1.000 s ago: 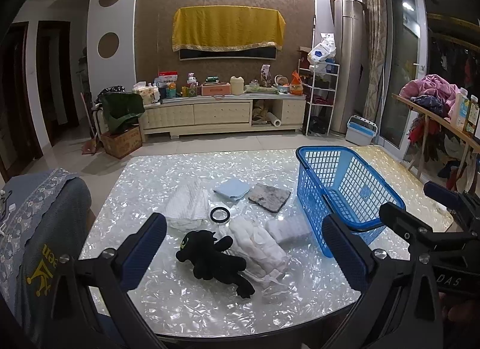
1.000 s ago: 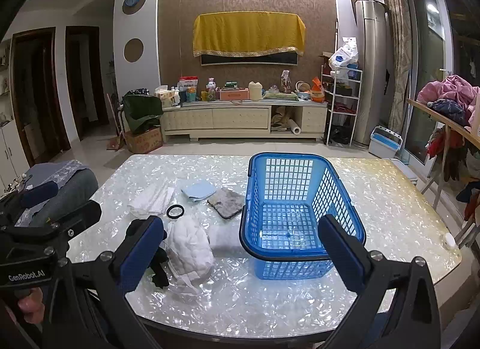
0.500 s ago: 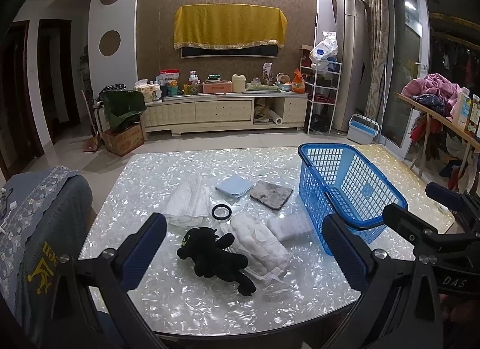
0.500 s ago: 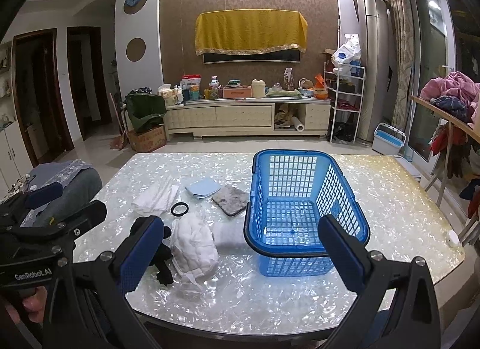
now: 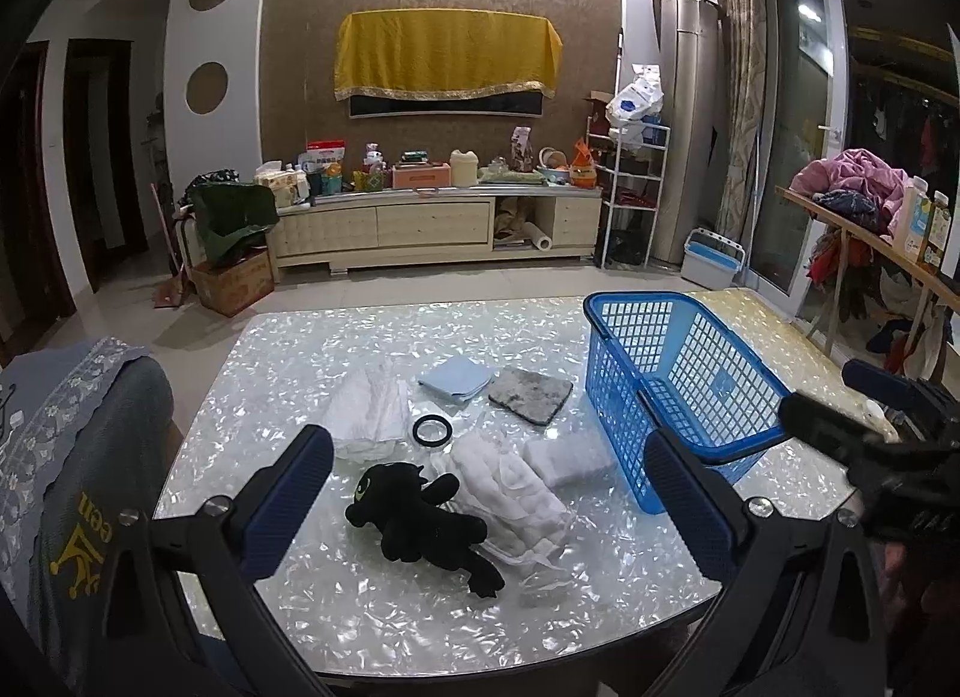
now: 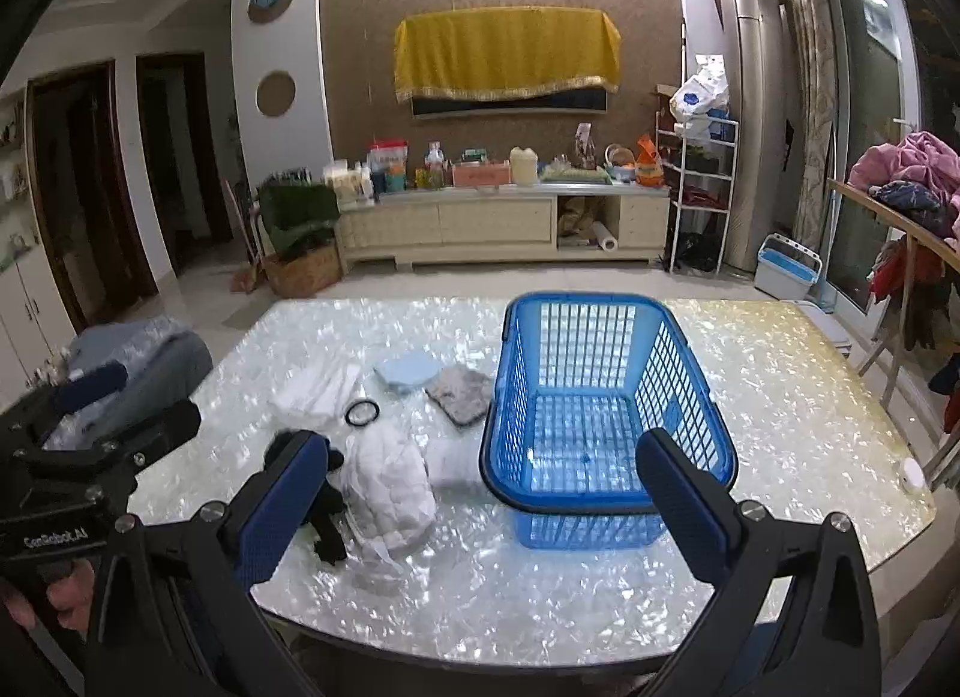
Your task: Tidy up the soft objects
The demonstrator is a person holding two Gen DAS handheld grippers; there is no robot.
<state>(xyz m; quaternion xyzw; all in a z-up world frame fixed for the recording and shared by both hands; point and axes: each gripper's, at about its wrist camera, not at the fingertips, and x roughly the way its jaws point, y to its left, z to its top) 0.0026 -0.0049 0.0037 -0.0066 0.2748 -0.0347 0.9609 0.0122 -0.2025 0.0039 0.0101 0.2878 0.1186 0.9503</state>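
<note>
Hovering, left hand-held gripper point(image 5: 489, 493): fingers spread wide, holding nothing, above the near edge of the tabletop point(image 5: 360, 601).
Right hand-held gripper point(image 6: 480, 502): fingers spread wide too, holding nothing.
Black plush dragon point(image 5: 420, 511): lying between the left fingers, just ahead.
White padded cloth point(image 5: 510, 490): touching the dragon's right side.
Folded white square point(image 5: 567, 457): between that cloth and the blue basket point(image 6: 606, 397).
Blue basket: straight ahead of the right hand-held gripper, nothing inside.
Farther ahead: black ring point(image 5: 432, 431), white folded cloth point(image 5: 372, 415), pale blue cloth point(image 5: 456, 379), grey pad point(image 5: 531, 394).
Left of tabletop: grey chair cover point(image 5: 72, 457).
</note>
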